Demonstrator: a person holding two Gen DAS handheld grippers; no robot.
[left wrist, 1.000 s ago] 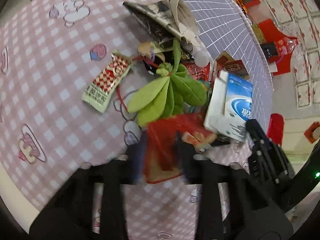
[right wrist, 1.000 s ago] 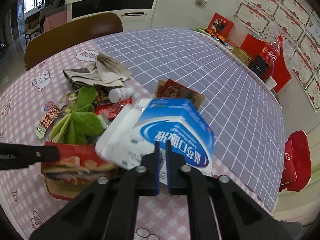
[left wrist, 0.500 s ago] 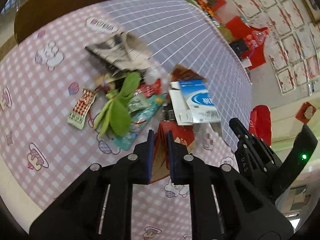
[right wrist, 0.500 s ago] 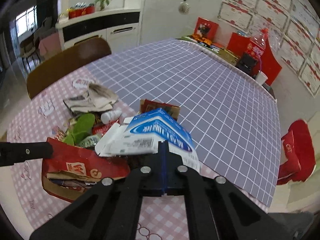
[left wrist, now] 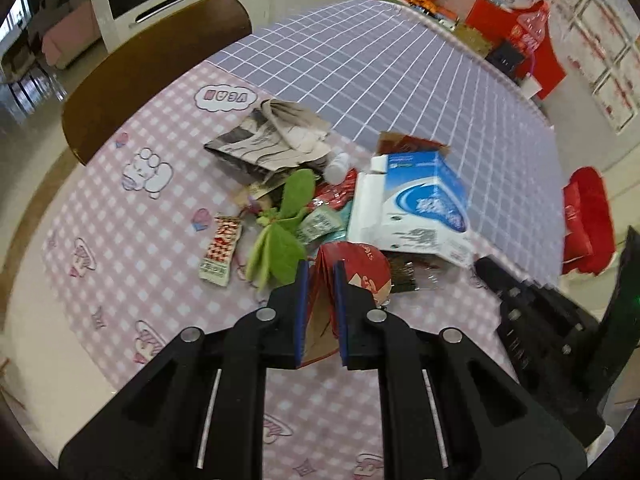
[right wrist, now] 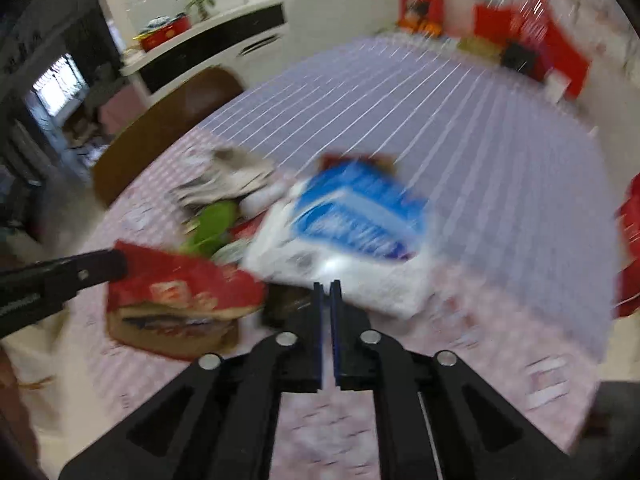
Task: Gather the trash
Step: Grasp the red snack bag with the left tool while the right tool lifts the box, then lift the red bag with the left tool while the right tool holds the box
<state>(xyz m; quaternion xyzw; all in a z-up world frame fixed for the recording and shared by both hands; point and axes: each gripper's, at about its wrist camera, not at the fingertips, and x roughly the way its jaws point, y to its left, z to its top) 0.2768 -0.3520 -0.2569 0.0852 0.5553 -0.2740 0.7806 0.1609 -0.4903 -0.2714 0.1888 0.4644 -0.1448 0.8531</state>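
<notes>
My left gripper (left wrist: 320,276) is shut on the edge of a red paper bag (left wrist: 360,264) and holds it up over the pink checked table; the bag also shows in the right wrist view (right wrist: 180,292). My right gripper (right wrist: 327,292) is shut on a thin clear plastic edge of the blue and white tissue pack (right wrist: 352,220), which also shows in the left wrist view (left wrist: 416,208). The right wrist view is blurred. A trash pile lies behind: green leaves (left wrist: 284,236), crumpled newspaper (left wrist: 272,140), a red-white wrapper (left wrist: 222,248).
A brown chair back (left wrist: 152,68) stands at the table's far left edge. Red boxes and bags (left wrist: 516,36) sit at the far end of the purple grid cloth (left wrist: 400,80). A red bag (left wrist: 588,220) hangs off the right side.
Both grippers have risen and pulled back from the pile. The red bag stays in my left gripper. The tissue pack has shifted with my fast-moving right gripper.
</notes>
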